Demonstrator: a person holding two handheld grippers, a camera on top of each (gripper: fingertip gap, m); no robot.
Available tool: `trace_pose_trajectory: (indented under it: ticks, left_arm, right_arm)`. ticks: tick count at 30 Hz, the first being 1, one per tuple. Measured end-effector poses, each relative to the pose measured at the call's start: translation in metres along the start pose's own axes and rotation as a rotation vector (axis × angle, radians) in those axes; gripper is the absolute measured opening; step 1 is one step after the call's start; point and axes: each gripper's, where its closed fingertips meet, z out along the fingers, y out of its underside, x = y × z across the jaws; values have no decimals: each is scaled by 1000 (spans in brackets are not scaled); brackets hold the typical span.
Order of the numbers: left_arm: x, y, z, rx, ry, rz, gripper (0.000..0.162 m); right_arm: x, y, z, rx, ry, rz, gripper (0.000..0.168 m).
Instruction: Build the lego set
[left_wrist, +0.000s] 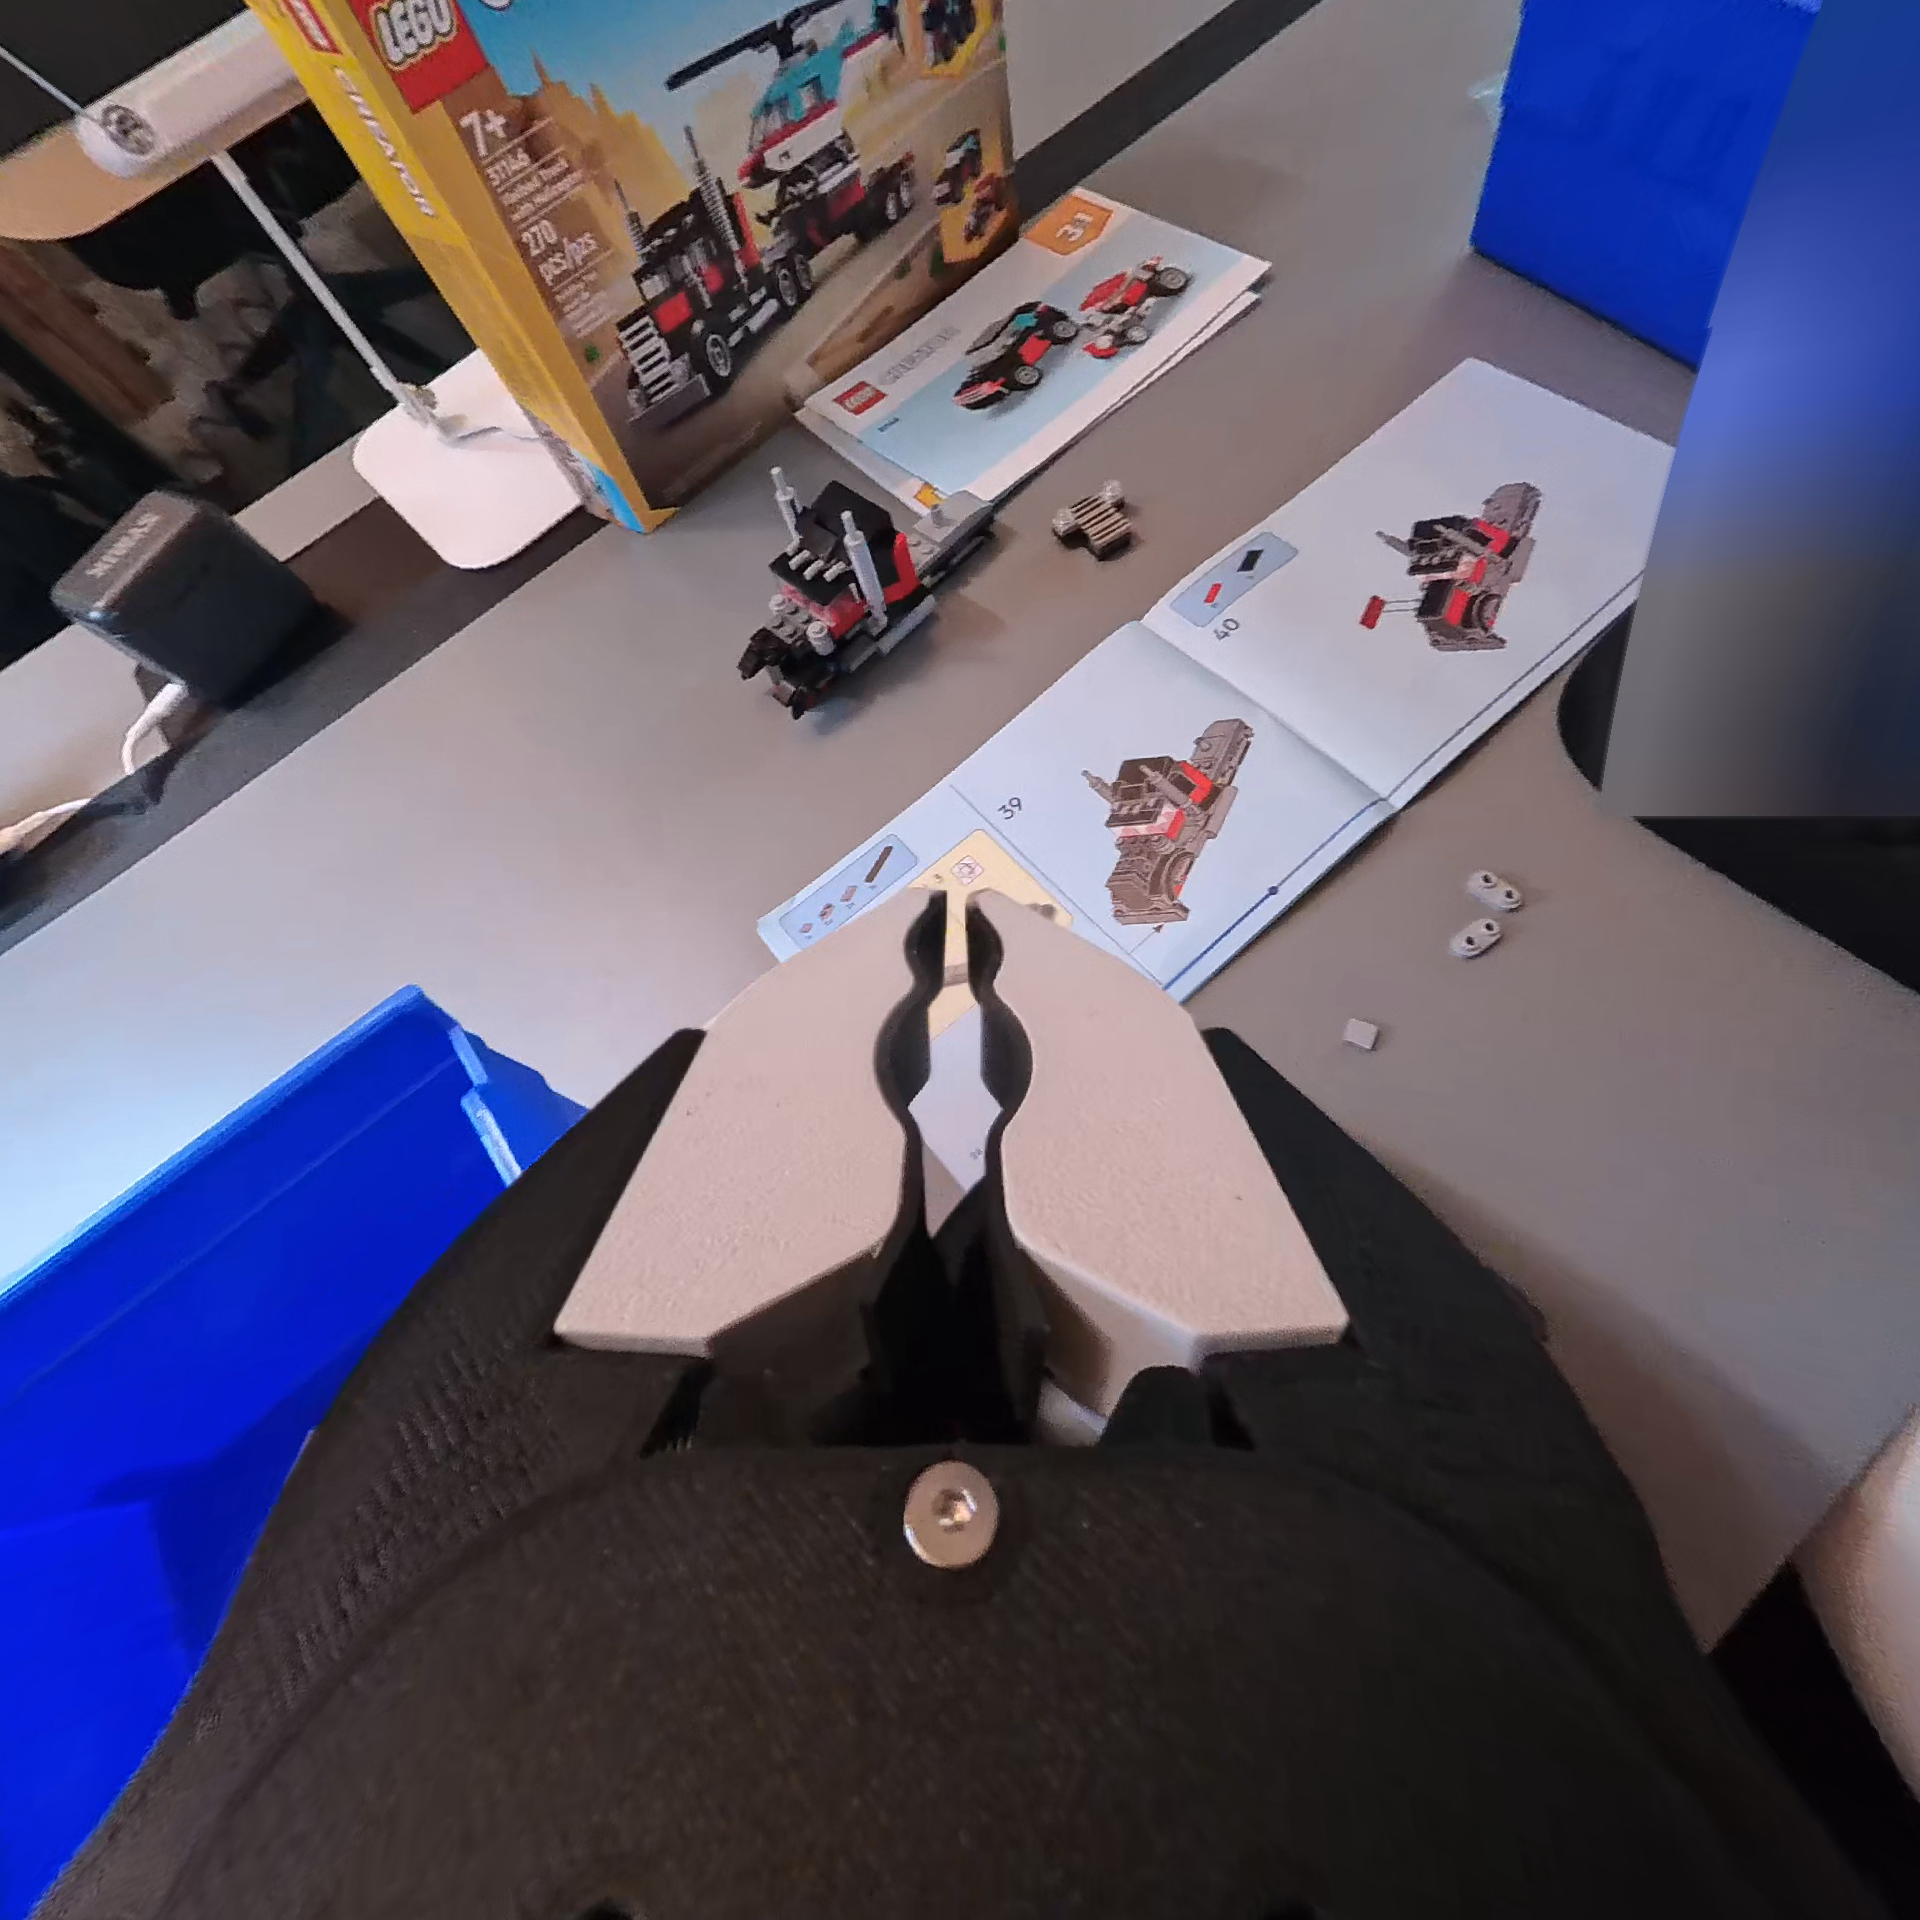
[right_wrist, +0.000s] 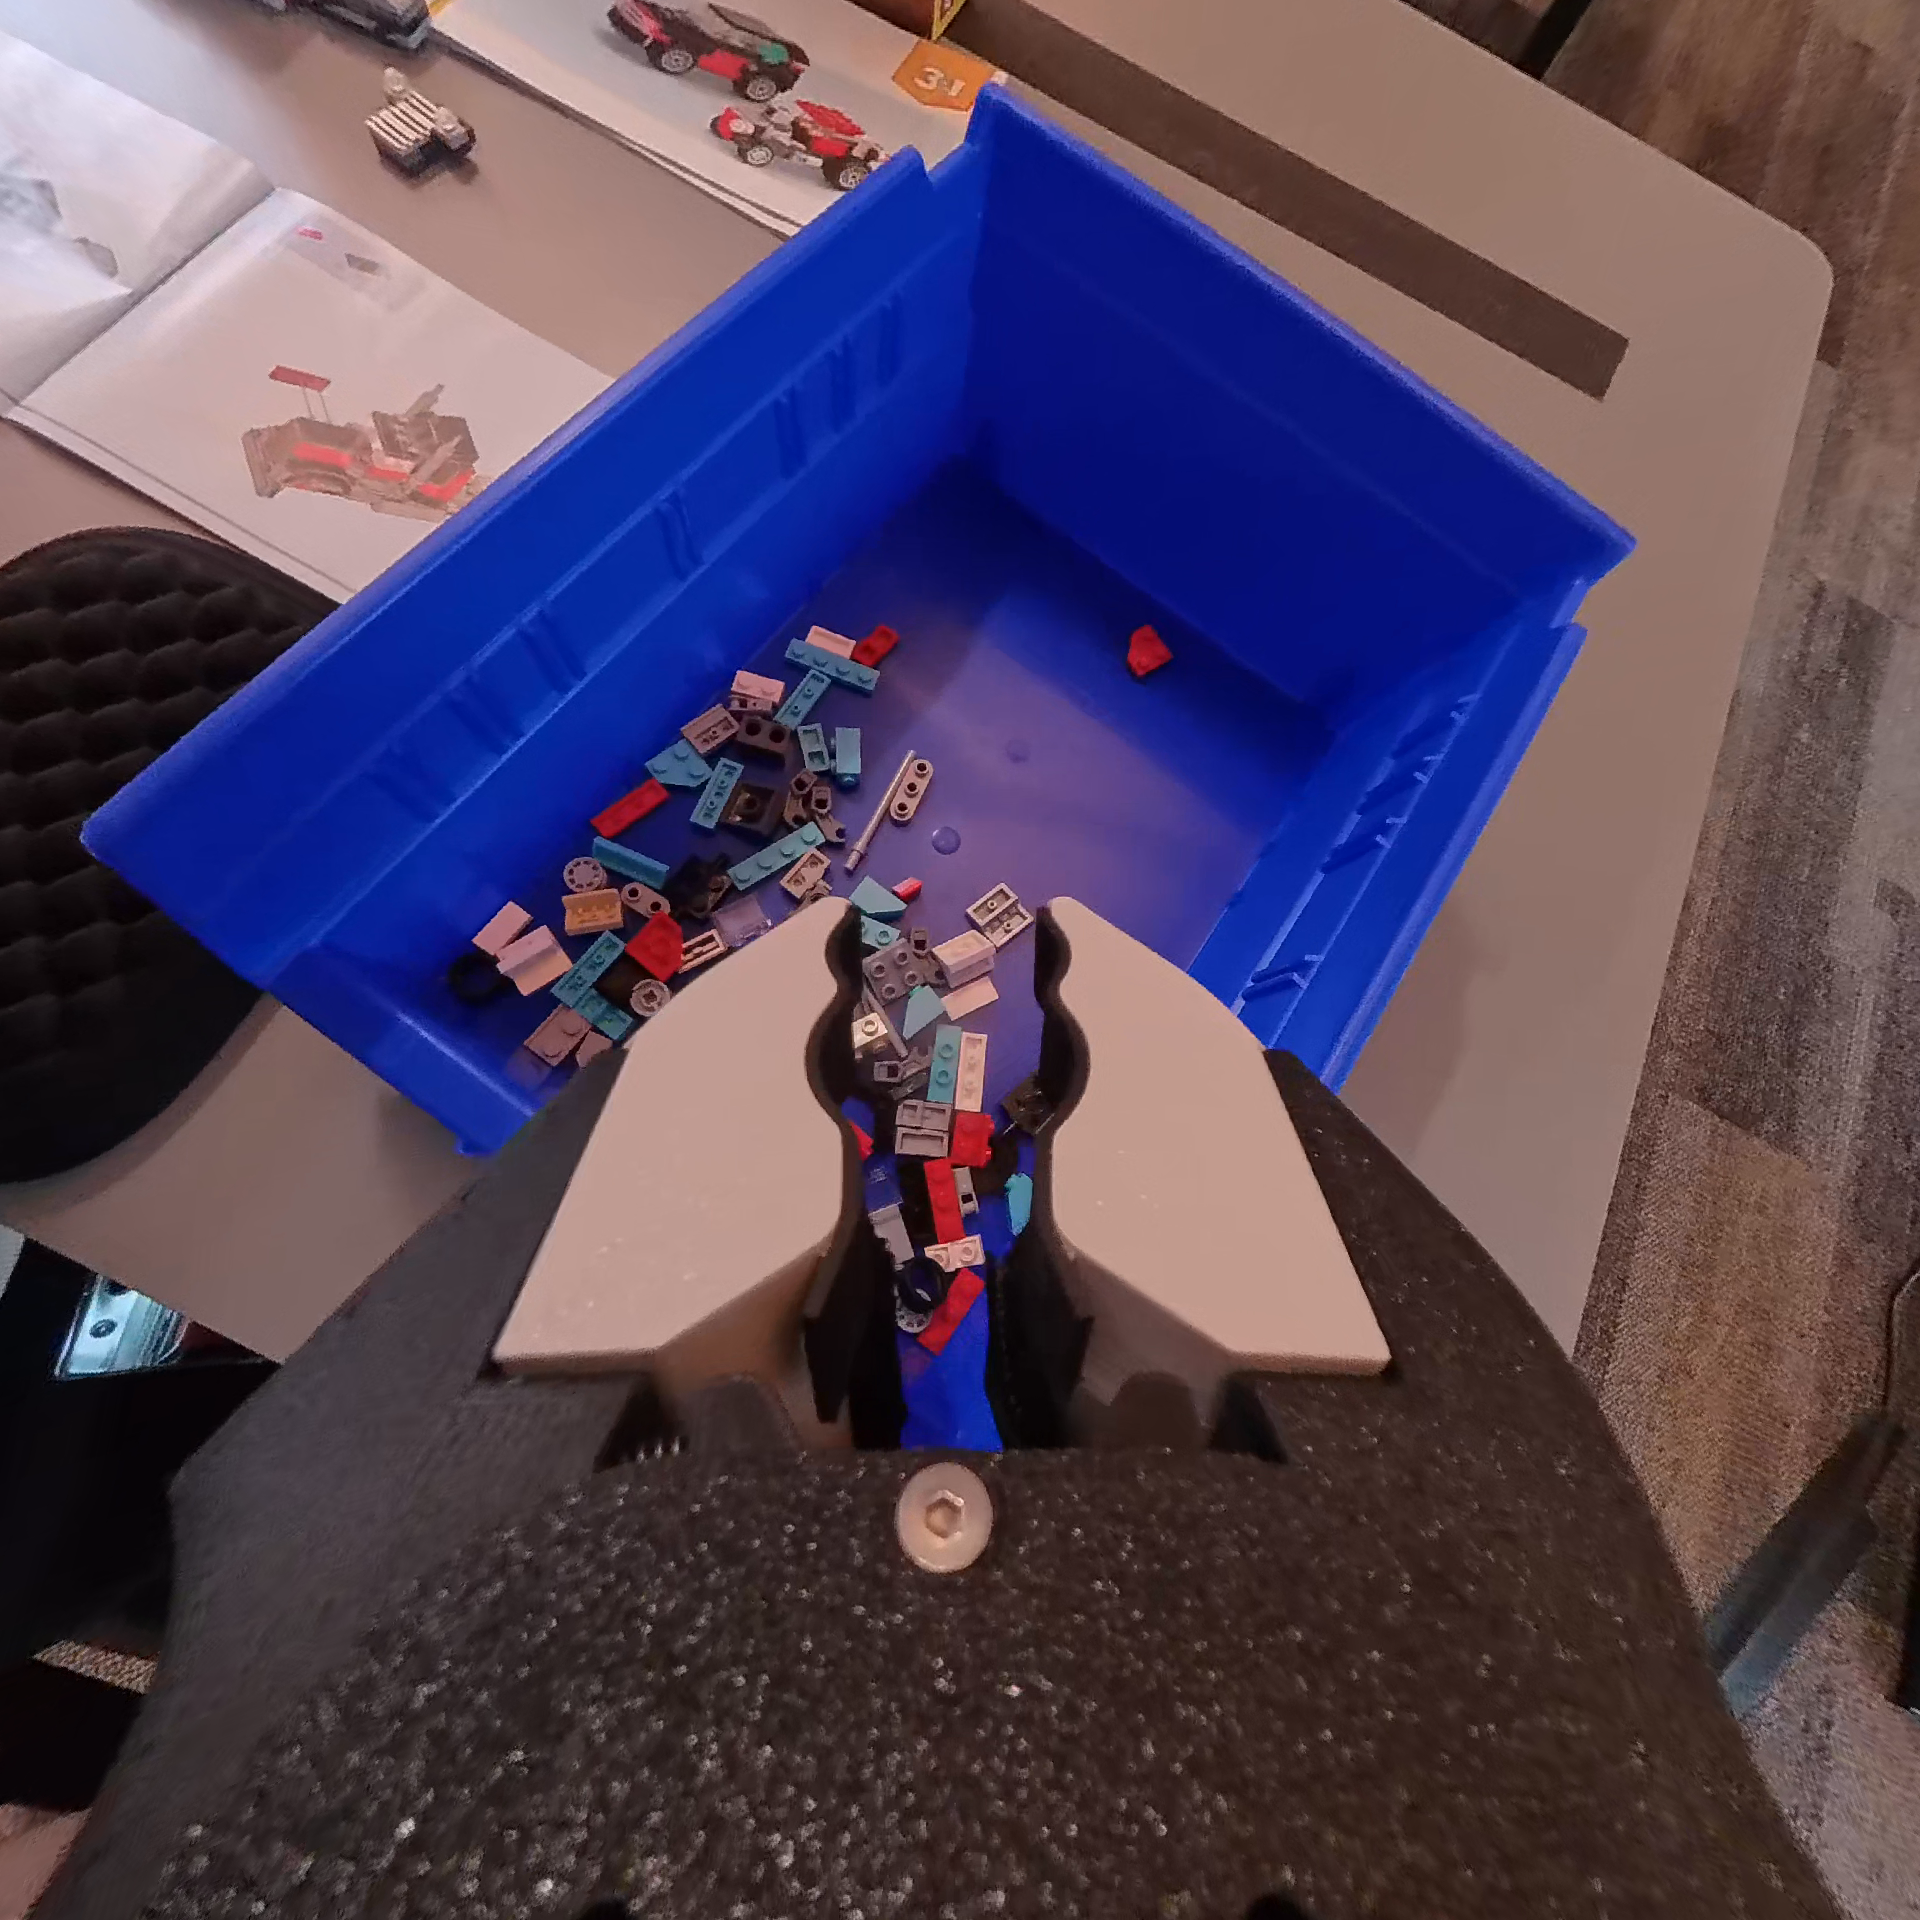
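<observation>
In the left wrist view a part-built black and red truck (left_wrist: 842, 597) stands on the grey table (left_wrist: 520, 831), beside a small grey grille assembly (left_wrist: 1091, 520). The open instruction booklet (left_wrist: 1299, 707) lies to its right. My left gripper (left_wrist: 954, 914) hovers over the booklet's near corner, its jaws almost together with nothing between them. In the right wrist view my right gripper (right_wrist: 940, 925) is open and empty, over the near end of a blue bin (right_wrist: 1195, 343). Several loose bricks (right_wrist: 727, 831) lie in the bin, and a lone red piece (right_wrist: 1148, 652) lies farther in.
The set's box (left_wrist: 665, 208) stands at the back with a second booklet (left_wrist: 1039, 343) beside it. Two small grey pieces (left_wrist: 1486, 914) and a grey tile (left_wrist: 1361, 1032) lie right of the booklet. Another blue bin (left_wrist: 208, 1299) is at the near left. The table's edge (right_wrist: 1704, 831) runs right of the bin. The grippers' ends are close to 50 cm from one another. My right gripper's tips are some 20 cm from the lone red piece (right_wrist: 1148, 652).
</observation>
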Motion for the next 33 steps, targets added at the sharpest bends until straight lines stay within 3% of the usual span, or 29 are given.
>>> trace_pose_trajectory:
  ticks: [6, 9, 11, 13, 15, 19, 20, 22, 26, 28, 29, 30, 33]
  left_arm:
    - [-6, -4, -3, 44, -26, -35, 19]
    - [-8, -2, -4, 38, -37, -23, 24]
    - [-9, -1, -4, 36, -45, -19, 27]
    - [-9, -1, -5, 40, -48, -22, 29]
    - [-9, 0, -6, 44, -50, -23, 30]
    - [-12, 0, -9, 50, -64, -25, 32]
    - [-12, -1, -11, 55, -70, -29, 31]
    - [-8, -3, -16, 75, -45, -31, 2]
    - [-3, 0, -28, 91, -47, -13, 2]
    - [-15, 7, -38, 86, -115, -2, 7]
    - [-21, 11, -45, 86, -145, -6, 13]
    - [-29, 13, -53, 93, -175, -14, 20]
    - [-52, 22, -79, 135, -249, -53, 42]
  right_arm:
    - [0, -2, -3, 3, 13, -1, 35]
    - [-9, -3, -5, 16, -37, -26, 5]
    - [-14, -4, -5, 24, -44, -45, 7]
    - [-10, -6, -5, 28, -8, -36, 20]
    - [-16, -4, -5, 16, -52, -40, 4]
    - [-24, -6, -5, 21, -78, -86, 6]
    - [-25, -8, -5, 33, -77, -84, 11]
    - [-23, -13, -5, 56, -77, -60, 19]
    - [-18, -20, 0, 76, -67, -8, 33]
    - [-20, -22, 5, 70, -76, -17, 30]
    - [-23, -22, 8, 55, -98, -27, 9]
    - [-28, -23, 11, 47, -127, -33, 5]
    - [-35, -37, 20, 68, -136, -36, 8]
